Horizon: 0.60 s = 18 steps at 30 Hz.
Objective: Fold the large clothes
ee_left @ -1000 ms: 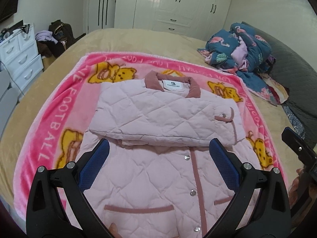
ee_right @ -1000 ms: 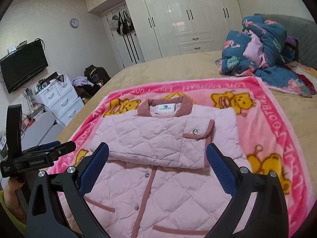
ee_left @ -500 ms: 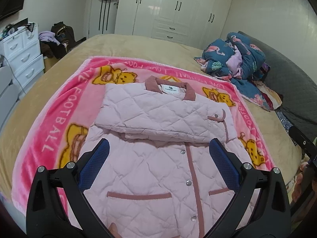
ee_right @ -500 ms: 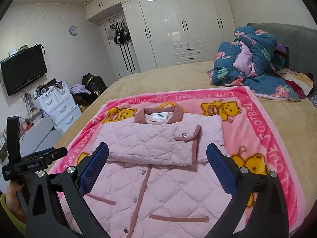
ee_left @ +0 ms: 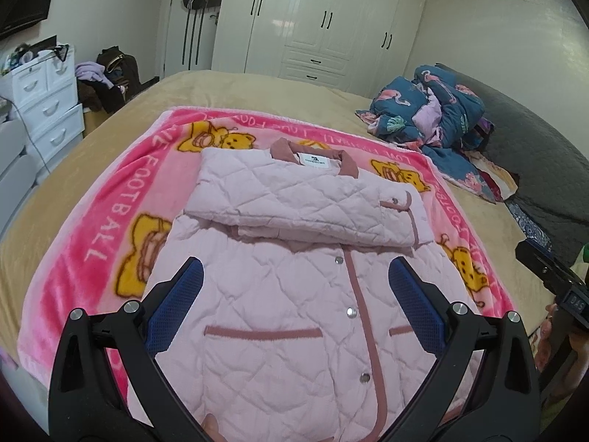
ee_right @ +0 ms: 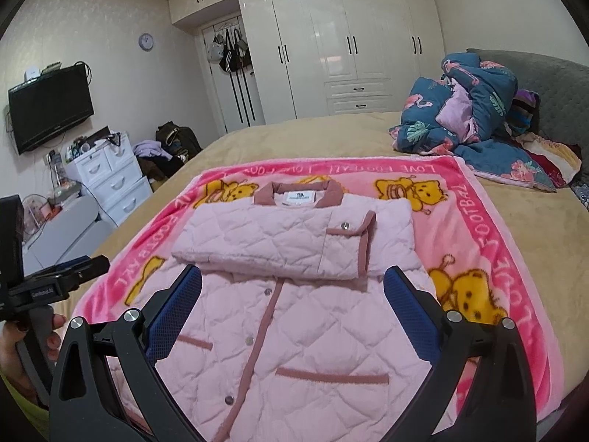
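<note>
A pale pink quilted jacket (ee_left: 279,313) lies front up on a pink bear-print blanket (ee_left: 110,221), collar at the far end. Both sleeves are folded across the chest in a flat band (ee_left: 305,202). My left gripper (ee_left: 294,294) is open and empty, held above the jacket's lower half. The jacket also shows in the right wrist view (ee_right: 294,331), on the blanket (ee_right: 478,221), with the sleeve band (ee_right: 294,243) across it. My right gripper (ee_right: 292,294) is open and empty above the lower half too. Each view shows the other gripper at its edge.
The blanket lies on a tan bed (ee_right: 331,129). A heap of dark blue flowered bedding (ee_right: 475,110) sits at the far right by a grey headboard (ee_right: 552,84). White drawers (ee_right: 110,176) and a wall TV (ee_right: 51,107) stand left; white wardrobes (ee_right: 349,48) behind.
Both grippers have drawn back and risen from the jacket, so more of the room shows. Both stay open. The jacket has not moved.
</note>
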Each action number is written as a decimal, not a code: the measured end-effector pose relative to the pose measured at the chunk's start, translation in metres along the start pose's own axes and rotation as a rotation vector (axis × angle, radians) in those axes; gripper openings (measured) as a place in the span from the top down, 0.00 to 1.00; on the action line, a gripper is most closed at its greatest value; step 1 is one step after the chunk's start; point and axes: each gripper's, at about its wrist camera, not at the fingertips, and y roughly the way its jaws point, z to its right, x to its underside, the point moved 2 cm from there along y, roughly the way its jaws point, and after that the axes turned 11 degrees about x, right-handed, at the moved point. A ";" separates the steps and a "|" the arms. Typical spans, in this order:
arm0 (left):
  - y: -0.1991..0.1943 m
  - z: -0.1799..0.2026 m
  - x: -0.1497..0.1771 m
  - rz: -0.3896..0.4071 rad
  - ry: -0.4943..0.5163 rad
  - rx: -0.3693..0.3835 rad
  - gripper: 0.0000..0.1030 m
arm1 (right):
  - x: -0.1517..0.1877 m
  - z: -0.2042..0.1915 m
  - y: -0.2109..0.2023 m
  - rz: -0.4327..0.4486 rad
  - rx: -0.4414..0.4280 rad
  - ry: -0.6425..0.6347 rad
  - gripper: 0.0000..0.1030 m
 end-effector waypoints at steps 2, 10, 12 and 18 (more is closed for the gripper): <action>-0.001 -0.001 0.006 -0.004 -0.001 0.000 0.08 | 0.007 -0.002 0.000 -0.009 0.002 -0.001 0.04; -0.006 -0.006 0.028 -0.018 0.003 0.000 0.08 | 0.024 -0.010 -0.008 -0.017 0.000 -0.017 0.04; -0.007 -0.006 0.032 -0.019 0.006 0.001 0.08 | 0.028 -0.013 -0.011 -0.015 -0.002 -0.025 0.04; -0.011 -0.010 0.042 -0.020 0.010 -0.006 0.08 | 0.040 -0.019 -0.016 -0.022 -0.002 -0.045 0.04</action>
